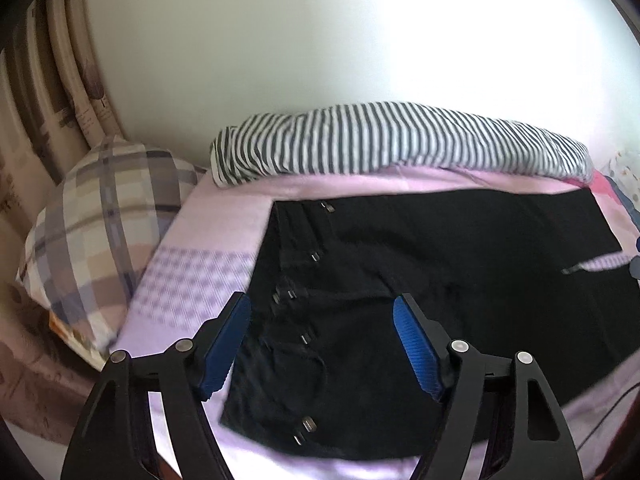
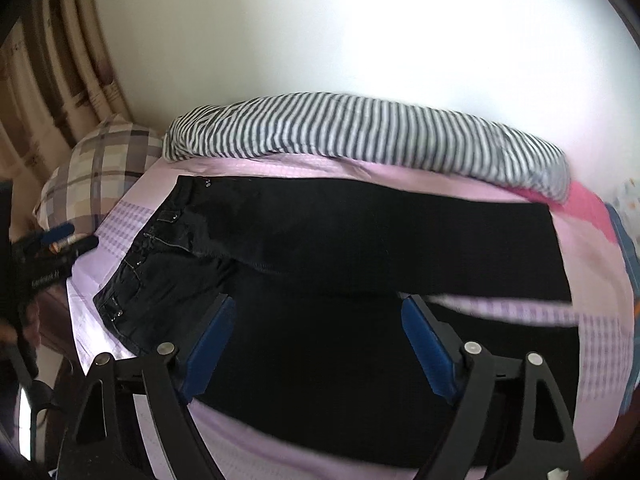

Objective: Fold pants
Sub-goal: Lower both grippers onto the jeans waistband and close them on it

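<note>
Your bed fills both views, covered in a lilac sheet with checked patches, its far side against a pale wall. A striped blanket lies rolled along that far edge, and a plaid pillow sits at the bed's left end, next to the curtain.

The black pants lie spread flat on the sheet, waistband toward the pillow end and legs running out to the right, the two legs parting slightly near the hems so a strip of sheet shows between them.

Your left gripper hovers above the waistband and hip area, its blue pads well apart with nothing between them. Your right gripper hangs over the nearer leg, its jaws likewise standing wide and clear of the cloth. In the right wrist view, your left gripper also shows at the left edge, beside the waistband.
</note>
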Demonstrator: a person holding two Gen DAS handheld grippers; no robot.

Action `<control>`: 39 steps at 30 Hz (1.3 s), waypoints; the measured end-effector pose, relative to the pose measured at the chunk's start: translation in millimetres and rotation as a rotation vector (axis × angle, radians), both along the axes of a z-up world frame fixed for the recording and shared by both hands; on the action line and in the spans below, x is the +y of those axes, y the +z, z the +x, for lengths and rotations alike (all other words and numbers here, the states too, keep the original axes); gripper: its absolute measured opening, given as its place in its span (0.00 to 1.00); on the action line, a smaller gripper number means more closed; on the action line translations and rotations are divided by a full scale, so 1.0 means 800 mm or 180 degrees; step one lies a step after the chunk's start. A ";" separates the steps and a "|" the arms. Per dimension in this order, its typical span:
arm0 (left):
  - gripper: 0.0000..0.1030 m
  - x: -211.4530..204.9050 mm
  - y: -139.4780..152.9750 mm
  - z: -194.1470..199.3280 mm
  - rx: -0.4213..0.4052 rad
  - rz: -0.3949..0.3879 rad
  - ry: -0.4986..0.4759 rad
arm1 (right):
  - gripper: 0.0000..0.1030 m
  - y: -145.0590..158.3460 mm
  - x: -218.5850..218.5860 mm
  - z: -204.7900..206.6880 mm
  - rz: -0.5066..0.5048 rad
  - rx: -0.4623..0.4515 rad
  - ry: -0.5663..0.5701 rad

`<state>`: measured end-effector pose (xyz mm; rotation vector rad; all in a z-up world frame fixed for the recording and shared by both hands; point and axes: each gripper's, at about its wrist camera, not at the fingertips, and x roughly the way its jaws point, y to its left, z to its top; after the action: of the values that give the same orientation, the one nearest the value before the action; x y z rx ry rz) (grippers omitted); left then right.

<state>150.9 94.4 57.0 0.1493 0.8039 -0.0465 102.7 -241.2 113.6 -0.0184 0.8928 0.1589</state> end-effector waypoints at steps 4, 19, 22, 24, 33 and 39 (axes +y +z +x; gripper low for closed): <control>0.72 0.022 -0.006 0.047 0.0030 -0.0059 0.0041 | 0.80 0.000 0.017 0.049 -0.0098 0.0004 0.0204; 0.72 0.099 -0.081 0.218 0.0448 -0.0391 0.0079 | 0.64 -0.048 0.069 0.216 -0.0111 0.0310 0.0858; 0.72 0.105 -0.100 0.249 0.0447 -0.0339 -0.0031 | 0.61 -0.066 0.070 0.255 -0.0108 0.0432 0.1050; 0.72 0.109 -0.111 0.267 0.0435 -0.0290 -0.0106 | 0.58 -0.079 0.066 0.284 -0.0072 0.0551 0.1168; 0.72 0.123 -0.156 0.337 0.0659 -0.0498 -0.0344 | 0.43 -0.139 0.031 0.377 -0.0165 0.0997 0.1371; 0.72 0.112 -0.169 0.362 0.0720 -0.0561 -0.0485 | 0.39 -0.174 0.007 0.416 -0.0002 0.1316 0.1507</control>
<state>440.5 184.2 -78.4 0.0383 1.0083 -0.2815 435.5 -235.6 -25.5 -0.2044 1.2917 0.6209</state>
